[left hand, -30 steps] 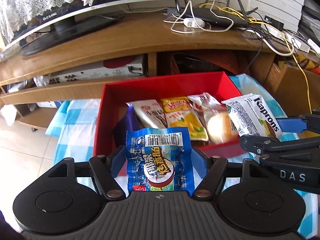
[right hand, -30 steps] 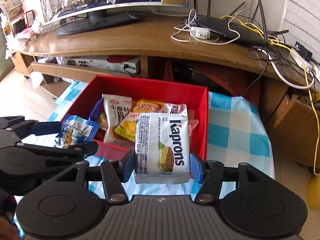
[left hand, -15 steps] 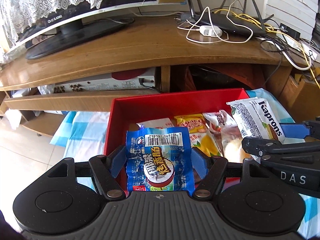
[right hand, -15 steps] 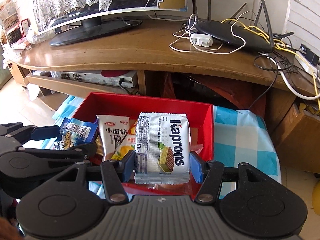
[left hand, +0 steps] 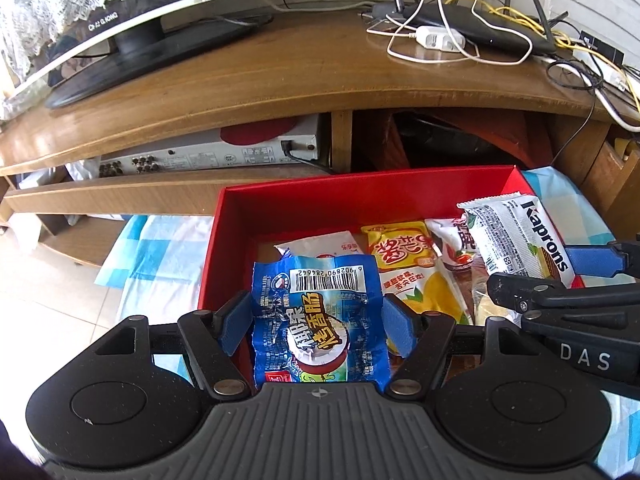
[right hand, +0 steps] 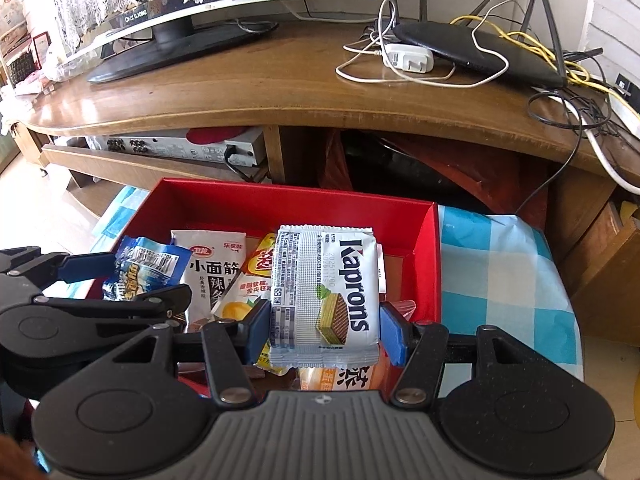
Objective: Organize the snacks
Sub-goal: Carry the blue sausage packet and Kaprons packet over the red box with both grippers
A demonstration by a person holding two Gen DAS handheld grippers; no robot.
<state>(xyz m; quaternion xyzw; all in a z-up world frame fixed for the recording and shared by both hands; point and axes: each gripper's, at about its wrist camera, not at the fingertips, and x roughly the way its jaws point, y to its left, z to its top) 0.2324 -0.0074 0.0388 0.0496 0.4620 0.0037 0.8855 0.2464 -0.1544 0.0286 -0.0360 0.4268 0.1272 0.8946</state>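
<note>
Delivery is the step in hand: the left gripper pinches a crinkled blue foil snack packet over the near left corner of the open red cardboard box. To its right the right gripper pinches a white Kaprons wafer pack above the packets already lying inside. Next, I judge, each should lower onto a free spot and let go.

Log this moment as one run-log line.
left hand-held gripper: shut on blue packet | right hand-held gripper: shut on Kaprons wafer | both over red box
</note>
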